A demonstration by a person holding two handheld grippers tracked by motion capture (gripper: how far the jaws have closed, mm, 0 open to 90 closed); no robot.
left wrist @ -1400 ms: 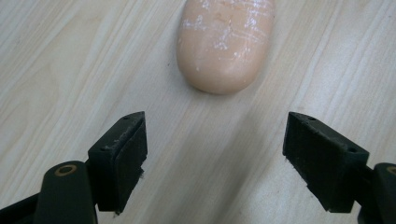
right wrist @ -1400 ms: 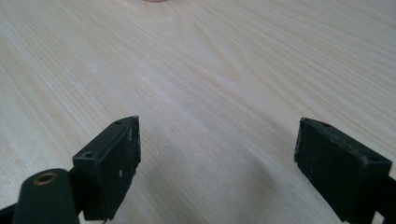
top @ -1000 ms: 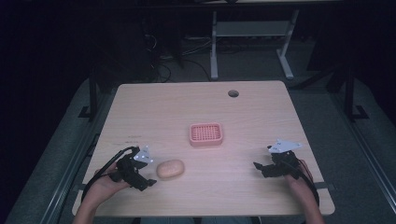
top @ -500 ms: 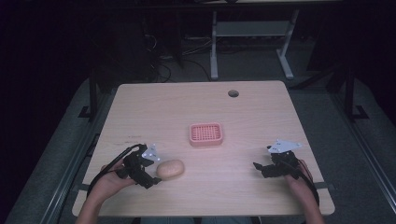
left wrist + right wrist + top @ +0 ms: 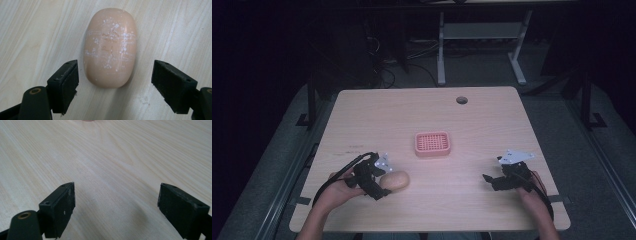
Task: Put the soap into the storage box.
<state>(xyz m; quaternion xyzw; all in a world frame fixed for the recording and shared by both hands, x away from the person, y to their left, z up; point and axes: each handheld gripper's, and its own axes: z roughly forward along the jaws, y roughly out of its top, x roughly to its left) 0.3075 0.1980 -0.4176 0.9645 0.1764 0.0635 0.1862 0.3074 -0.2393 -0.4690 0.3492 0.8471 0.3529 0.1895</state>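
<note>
Left gripper view had the peach-coloured oval soap bar lying flat on the pale wooden table, its near end between the two black jaws, which stood wide apart with clear gaps on both sides. Nothing was touching it yet. For a clean pick, my read was: push the left gripper further forward so the pads land across the bar's middle, not the rounded near end, keep it centred, then close slowly. The bar was smooth and curved, so an end grip would likely squirt it out.

Soap looked dry, matte, with white scuffs and powdery streaks across the top; edges fully rounded, no wrapper.

High view placed the bar near the front left of the table, just beside the left gripper. A pink square slotted soap tray sat mid-table, well apart from it and, as far as I could tell at that resolution, empty. The right gripper rested at the front right, and in its own view the jaws were spread over bare wood.
</note>
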